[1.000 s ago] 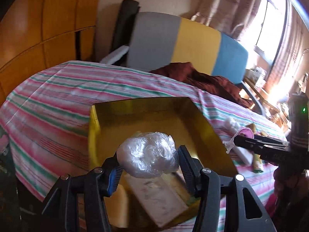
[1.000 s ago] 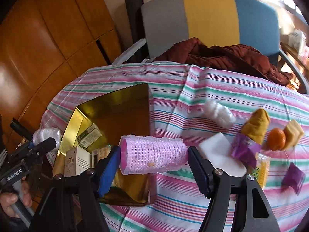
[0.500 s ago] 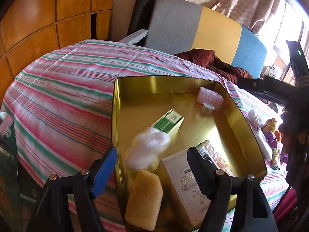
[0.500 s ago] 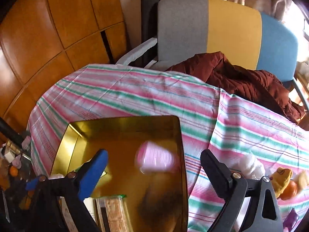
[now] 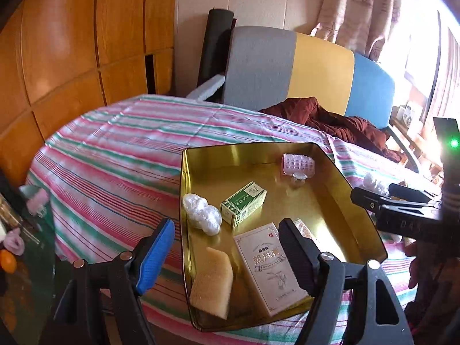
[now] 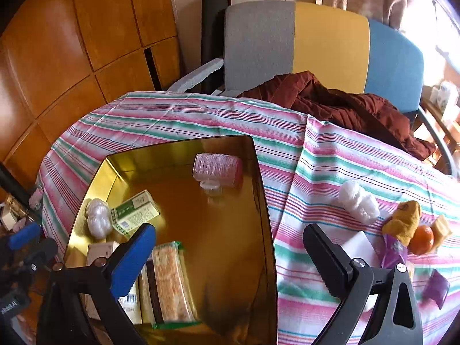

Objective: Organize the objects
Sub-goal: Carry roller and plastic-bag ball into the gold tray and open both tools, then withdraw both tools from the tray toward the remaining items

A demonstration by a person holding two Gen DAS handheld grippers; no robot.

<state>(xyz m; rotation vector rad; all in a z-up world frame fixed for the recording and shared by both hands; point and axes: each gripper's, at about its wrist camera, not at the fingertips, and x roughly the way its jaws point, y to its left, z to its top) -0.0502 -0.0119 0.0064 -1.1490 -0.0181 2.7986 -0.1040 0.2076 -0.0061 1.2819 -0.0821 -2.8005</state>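
Observation:
A gold tray (image 5: 359,210) (image 6: 267,230) sits on the striped tablecloth. In it lie a crumpled clear plastic ball (image 5: 202,214) (image 6: 98,220), a green box (image 5: 243,207) (image 6: 134,212), a pink hair roller (image 5: 298,165) (image 6: 217,168), a white box (image 5: 270,264), a yellow sponge (image 5: 212,283) and a cracker pack (image 6: 171,281). My left gripper (image 5: 227,250) is open and empty above the tray's near edge. My right gripper (image 6: 230,254) is open and empty above the tray; it also shows in the left wrist view (image 5: 402,210).
Right of the tray lie a white plastic ball (image 6: 358,201), a white block (image 6: 359,247), a yellow toy (image 6: 404,221), an orange (image 6: 422,238), a tan piece (image 6: 441,227) and purple packets (image 6: 435,287). A chair with a maroon jacket (image 6: 339,106) stands behind the table.
My left gripper opened and the plastic ball dropped into the tray. My right gripper opened and the pink roller dropped into the tray's far end. Both grippers rose and drew back.

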